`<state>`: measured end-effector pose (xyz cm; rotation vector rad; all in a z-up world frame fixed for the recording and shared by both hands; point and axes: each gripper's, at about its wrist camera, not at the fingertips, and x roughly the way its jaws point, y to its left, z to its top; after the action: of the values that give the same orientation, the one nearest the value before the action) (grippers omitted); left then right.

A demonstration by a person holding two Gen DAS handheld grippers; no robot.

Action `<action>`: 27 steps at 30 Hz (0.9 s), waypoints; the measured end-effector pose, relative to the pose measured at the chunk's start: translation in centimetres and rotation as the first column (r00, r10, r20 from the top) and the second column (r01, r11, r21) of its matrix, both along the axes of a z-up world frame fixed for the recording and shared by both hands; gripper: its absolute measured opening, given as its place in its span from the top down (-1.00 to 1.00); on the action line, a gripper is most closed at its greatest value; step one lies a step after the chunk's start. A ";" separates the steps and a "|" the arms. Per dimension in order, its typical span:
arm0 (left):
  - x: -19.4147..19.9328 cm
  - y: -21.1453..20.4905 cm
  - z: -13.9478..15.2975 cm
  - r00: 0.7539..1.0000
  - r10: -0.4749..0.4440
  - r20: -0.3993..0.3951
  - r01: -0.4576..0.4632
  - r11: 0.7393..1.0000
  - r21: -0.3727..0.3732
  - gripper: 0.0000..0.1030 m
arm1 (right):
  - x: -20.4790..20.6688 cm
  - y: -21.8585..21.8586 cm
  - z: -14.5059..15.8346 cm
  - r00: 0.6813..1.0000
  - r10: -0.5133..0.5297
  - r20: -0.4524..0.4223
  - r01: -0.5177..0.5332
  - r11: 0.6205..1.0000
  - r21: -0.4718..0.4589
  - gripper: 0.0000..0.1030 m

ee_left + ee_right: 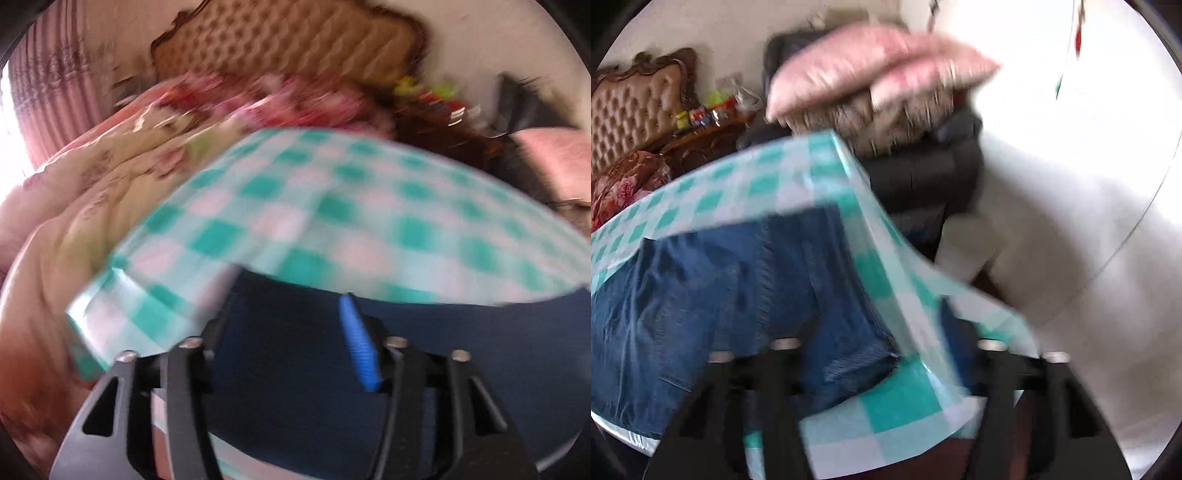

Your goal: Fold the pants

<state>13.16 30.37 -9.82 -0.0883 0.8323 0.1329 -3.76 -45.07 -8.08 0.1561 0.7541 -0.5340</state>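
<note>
Dark blue jeans [713, 295] lie folded on a table under a green-and-white checked cloth [332, 206]. In the left wrist view my left gripper [288, 302] hovers over the dark denim [288, 369] near the table's front. Its jaws stand apart and its blue pad [358, 347] touches nothing. In the right wrist view my right gripper [882, 321] is above the jeans' right corner [864, 362], close to the table's corner. Its jaws stand wide with no cloth pinched. Both views are smeared by motion.
A bed with a floral quilt [122, 158] and a tufted headboard [288, 40] stands behind the table. Pink pillows [871, 77] rest on a dark chair [923, 177] at the right. A white wall or door [1071, 184] is at the far right.
</note>
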 end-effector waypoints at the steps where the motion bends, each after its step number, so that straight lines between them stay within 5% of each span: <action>1: -1.3 -3.8 0.0 0.997 -0.080 0.015 0.081 0.995 -0.059 -0.30 | 0.4 1.8 0.0 0.999 0.039 0.023 -0.039 0.999 0.025 -0.47; 4: -3.9 -14.3 -1.4 0.963 -0.268 0.024 0.268 0.951 -0.154 -0.35 | 2.4 6.1 -1.2 0.993 0.117 0.032 -0.119 0.991 0.065 -0.60; 10: -6.0 -30.1 -4.8 0.905 -0.421 -0.064 0.414 0.905 -0.100 -0.58 | 6.2 13.1 -5.2 0.971 0.233 -0.052 -0.225 0.966 0.131 -0.60; 16: -6.4 -33.8 -6.8 0.911 -0.384 -0.149 0.384 0.923 -0.030 -0.92 | 6.8 14.4 -7.8 0.965 0.223 -0.139 -0.205 0.969 0.136 -0.76; 27: -8.2 -34.0 -7.7 0.935 -0.338 -0.110 0.339 0.941 -0.011 -0.97 | 6.8 15.8 -8.9 0.961 0.201 -0.189 -0.192 0.979 0.063 -0.90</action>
<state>5.01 -3.59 -17.55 0.0721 0.9456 -0.1865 3.06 -29.23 -16.98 0.0688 0.9613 -0.3462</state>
